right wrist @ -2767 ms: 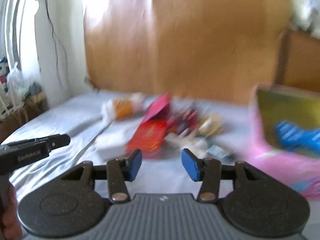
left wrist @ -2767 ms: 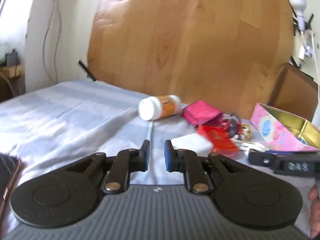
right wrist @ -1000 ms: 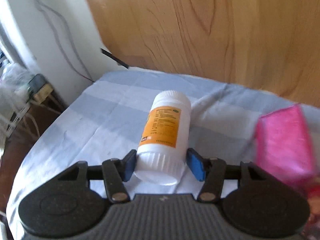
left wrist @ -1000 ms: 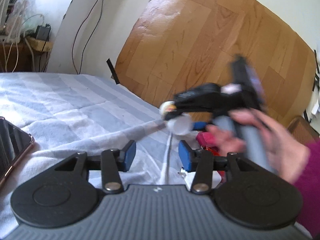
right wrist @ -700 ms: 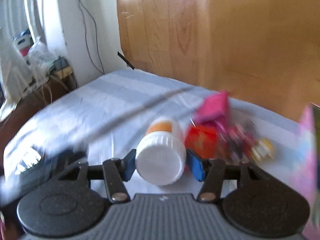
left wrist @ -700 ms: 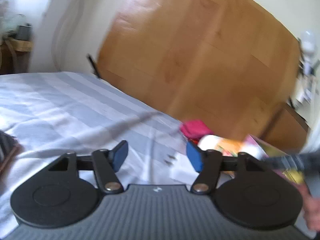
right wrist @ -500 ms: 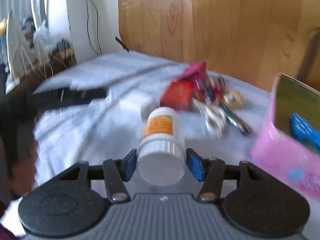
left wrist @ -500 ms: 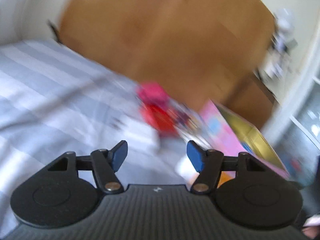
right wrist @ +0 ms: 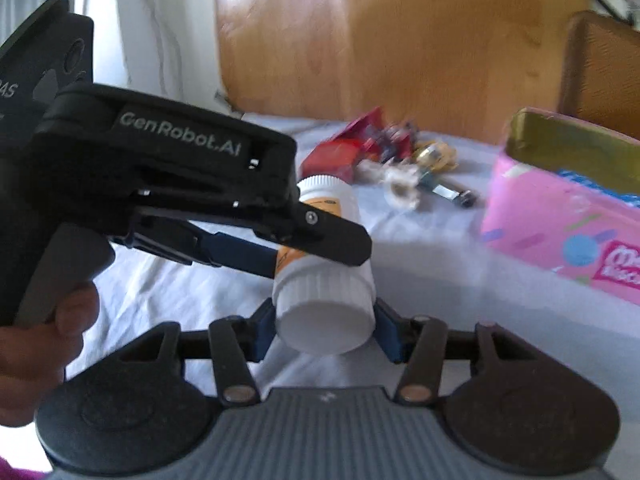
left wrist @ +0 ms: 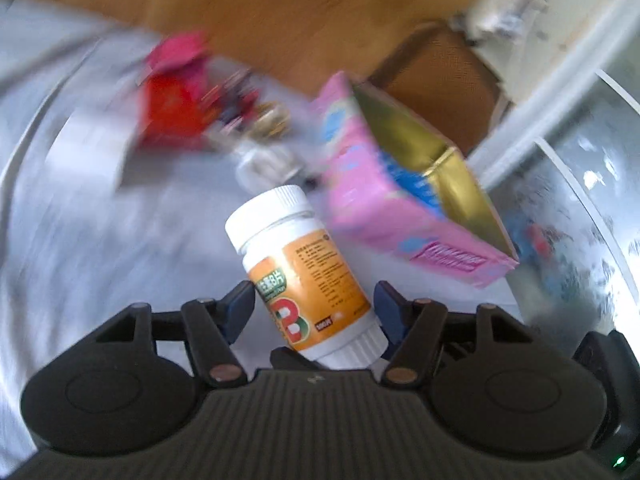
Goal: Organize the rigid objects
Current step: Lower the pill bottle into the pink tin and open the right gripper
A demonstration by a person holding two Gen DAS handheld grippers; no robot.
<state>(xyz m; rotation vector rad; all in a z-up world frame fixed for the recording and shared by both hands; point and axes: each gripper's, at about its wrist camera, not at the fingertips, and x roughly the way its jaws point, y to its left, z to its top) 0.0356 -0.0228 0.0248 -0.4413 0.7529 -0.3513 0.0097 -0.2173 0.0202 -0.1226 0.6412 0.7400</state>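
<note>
A white pill bottle [right wrist: 324, 304] with an orange label hangs in the air above the sheet. My right gripper [right wrist: 326, 332] is shut on its base end, and its jaws are still closing. My left gripper [left wrist: 314, 304] reaches in from the left and stands open. Its fingers straddle the bottle [left wrist: 304, 276] with small gaps, and the cap points away. In the right wrist view one left fingertip [right wrist: 344, 246] lies over the bottle. The open pink tin box [left wrist: 372, 200] with a gold inside stands to the right [right wrist: 560, 216].
A red packet [right wrist: 332, 160], a pink pouch [left wrist: 180, 52], a white box [left wrist: 92, 144] and several small trinkets [right wrist: 432, 156] lie on the pale striped sheet [right wrist: 168, 280]. A wooden board [right wrist: 380, 40] leans behind. Something blue [left wrist: 412, 184] lies in the tin. A hand [right wrist: 36, 344] holds the left gripper.
My right gripper took the bottle off the sheet and carried it right, towards the pink tin. My left gripper opened wider, swung right, and now straddles the bottle.
</note>
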